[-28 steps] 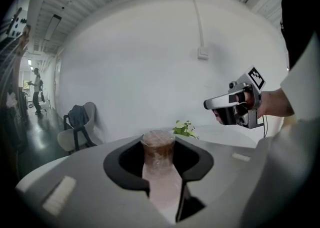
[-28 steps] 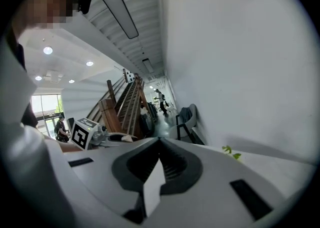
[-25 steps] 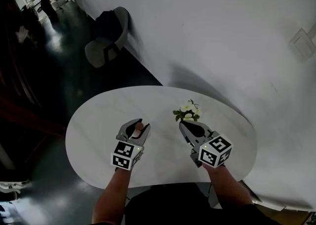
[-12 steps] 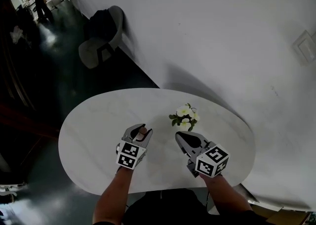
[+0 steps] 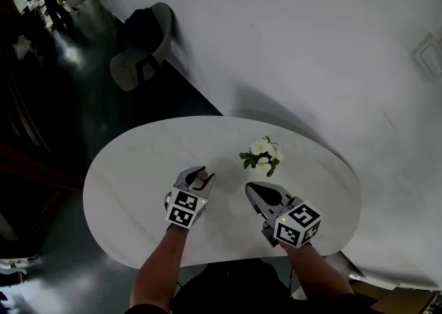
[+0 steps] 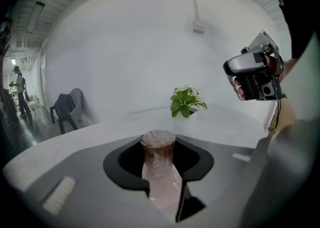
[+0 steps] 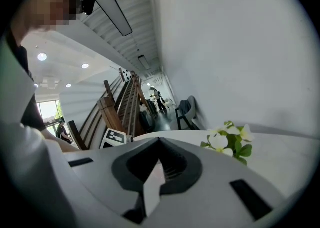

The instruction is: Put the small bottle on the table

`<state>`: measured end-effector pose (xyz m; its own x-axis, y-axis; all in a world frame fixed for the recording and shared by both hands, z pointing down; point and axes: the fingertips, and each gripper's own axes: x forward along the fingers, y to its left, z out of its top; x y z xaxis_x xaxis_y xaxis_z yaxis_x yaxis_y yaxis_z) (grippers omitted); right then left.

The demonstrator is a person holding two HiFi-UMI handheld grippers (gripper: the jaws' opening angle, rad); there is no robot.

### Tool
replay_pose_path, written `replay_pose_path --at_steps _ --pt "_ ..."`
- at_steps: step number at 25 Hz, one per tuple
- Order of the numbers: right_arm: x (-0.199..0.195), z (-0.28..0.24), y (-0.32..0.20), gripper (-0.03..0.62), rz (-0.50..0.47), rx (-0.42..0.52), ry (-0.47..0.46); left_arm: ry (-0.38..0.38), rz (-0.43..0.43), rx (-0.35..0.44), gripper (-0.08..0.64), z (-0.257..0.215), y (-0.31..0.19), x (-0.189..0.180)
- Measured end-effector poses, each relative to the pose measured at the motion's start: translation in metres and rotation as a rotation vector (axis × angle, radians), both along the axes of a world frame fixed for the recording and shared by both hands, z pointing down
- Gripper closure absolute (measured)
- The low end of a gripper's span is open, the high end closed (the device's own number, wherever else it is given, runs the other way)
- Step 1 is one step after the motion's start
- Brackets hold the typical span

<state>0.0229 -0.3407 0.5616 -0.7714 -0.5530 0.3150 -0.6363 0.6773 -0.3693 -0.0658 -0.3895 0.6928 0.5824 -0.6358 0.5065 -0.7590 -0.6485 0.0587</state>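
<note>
Left gripper view has the left tool [image 6: 161, 169] clamped on the small bottle [image 6: 159, 147], pale pink with a brownish cap under clear wrap, upright between the jaws. Head view places it over the white tabletop [image 5: 131, 168], near a small flowering plant [image 5: 261, 156]. The right tool [image 5: 253, 189] is closed on nothing; its cube [image 5: 297, 224] bears black-and-white square markers.

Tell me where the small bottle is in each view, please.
Head view: small bottle in the left gripper, left of centre.
Left gripper view: small bottle at lower centre, between the jaws.
Right gripper view: not in it.
Shared landmark: the flower plant, seen in all three.
</note>
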Motion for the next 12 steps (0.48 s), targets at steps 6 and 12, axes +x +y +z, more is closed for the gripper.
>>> replay_pose_path --at_steps 6,12 --pt "-0.004 -0.005 0.007 0.591 0.007 0.01 -0.003 -0.025 0.019 -0.023 0.417 0.004 0.007 -0.004" --pt "-0.006 -0.021 0.013 0.591 0.014 0.052 -0.016 -0.094 0.012 -0.03 0.411 0.01 0.013 -0.007"
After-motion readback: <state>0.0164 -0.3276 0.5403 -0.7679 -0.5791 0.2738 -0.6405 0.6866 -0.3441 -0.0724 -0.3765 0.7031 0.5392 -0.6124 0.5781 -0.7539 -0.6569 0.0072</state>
